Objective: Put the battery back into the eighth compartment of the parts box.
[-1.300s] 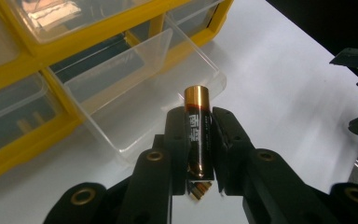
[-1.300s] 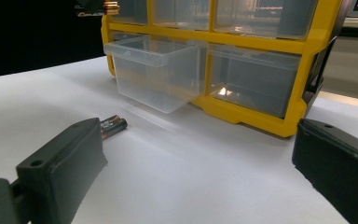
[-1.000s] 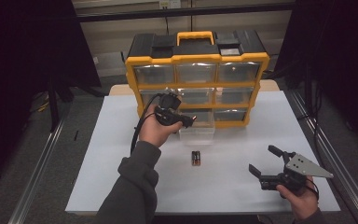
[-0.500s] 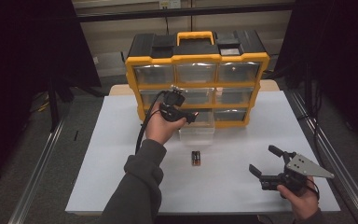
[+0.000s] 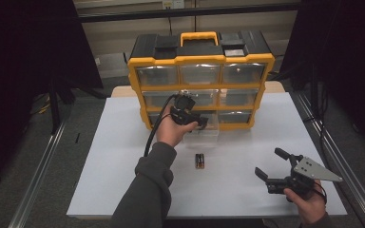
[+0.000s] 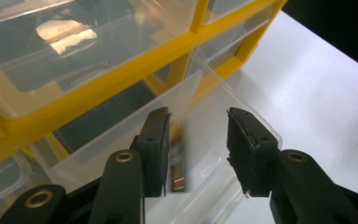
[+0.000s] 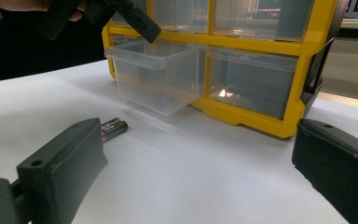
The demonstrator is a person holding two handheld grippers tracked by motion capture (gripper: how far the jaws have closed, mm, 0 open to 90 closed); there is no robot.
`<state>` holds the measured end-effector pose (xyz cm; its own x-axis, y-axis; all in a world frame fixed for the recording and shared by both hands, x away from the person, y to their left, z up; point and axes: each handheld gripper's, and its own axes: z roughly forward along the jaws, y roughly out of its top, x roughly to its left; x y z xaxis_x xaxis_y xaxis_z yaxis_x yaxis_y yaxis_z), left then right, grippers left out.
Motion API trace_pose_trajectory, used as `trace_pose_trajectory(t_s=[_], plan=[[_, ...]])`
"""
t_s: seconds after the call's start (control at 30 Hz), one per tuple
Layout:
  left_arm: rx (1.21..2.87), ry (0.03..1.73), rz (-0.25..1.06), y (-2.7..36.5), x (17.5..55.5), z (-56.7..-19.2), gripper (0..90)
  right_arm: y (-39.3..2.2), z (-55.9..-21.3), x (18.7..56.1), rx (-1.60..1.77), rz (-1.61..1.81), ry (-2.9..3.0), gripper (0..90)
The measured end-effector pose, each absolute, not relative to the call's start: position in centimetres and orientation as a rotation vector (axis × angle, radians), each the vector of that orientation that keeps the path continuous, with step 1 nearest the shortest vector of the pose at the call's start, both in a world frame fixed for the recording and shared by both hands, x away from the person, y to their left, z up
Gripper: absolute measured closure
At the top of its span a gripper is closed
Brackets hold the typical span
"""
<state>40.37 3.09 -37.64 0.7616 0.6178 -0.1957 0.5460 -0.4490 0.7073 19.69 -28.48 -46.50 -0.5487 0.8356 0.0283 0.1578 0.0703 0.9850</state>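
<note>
My left gripper [image 5: 200, 124] hangs over a clear drawer [image 5: 208, 129] pulled out of the bottom row of a yellow and black organizer [image 5: 200, 71]. In the left gripper view the jaws of that gripper [image 6: 198, 116] have just been opening. A blurred dark battery [image 6: 177, 158] lies against the left pad, free of the right one, above the drawer [image 6: 121, 140]. Two more batteries [image 5: 199, 160] lie side by side on the white table. My right gripper [image 5: 268, 162] rests open at the front right. Its view shows those batteries [image 7: 113, 128] beyond its own jaws [image 7: 198, 128].
The organizer [image 7: 242, 44] stands at the table's [image 5: 114, 156] far edge with several clear drawers, its pulled-out drawer [image 7: 156, 74] jutting toward me. A black cable [image 5: 154, 133] trails from the left gripper. Metal rails run along both sides of the table.
My left hand has moved a little right and lower, onto the pulled-out drawer. The right hand and the batteries on the table have stayed put.
</note>
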Motion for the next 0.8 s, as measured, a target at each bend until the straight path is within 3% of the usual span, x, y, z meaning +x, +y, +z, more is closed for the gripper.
trace_pose_trajectory(t_s=[0.07,0.1,0.27,0.5,0.8], plan=[[2.148,0.863,0.114,3.2,40.3,-37.6,54.2,-28.5,-46.5,19.7,0.992,1.520,1.780,1.9],[2.141,0.871,0.116,3.2,40.2,-37.5,44.5,-28.6,-46.5,19.7,0.994,1.519,1.779,1.9],[2.139,0.861,0.131,4.1,39.7,-37.1,31.2,-28.5,-46.5,19.7,0.985,1.518,1.778,1.9],[2.114,0.858,0.151,5.4,38.8,-36.4,22.8,-28.4,-46.5,19.8,0.983,1.512,1.781,1.9],[2.100,0.849,0.169,7.2,37.6,-36.5,20.0,-28.3,-46.5,19.8,0.986,1.510,1.786,1.9]])
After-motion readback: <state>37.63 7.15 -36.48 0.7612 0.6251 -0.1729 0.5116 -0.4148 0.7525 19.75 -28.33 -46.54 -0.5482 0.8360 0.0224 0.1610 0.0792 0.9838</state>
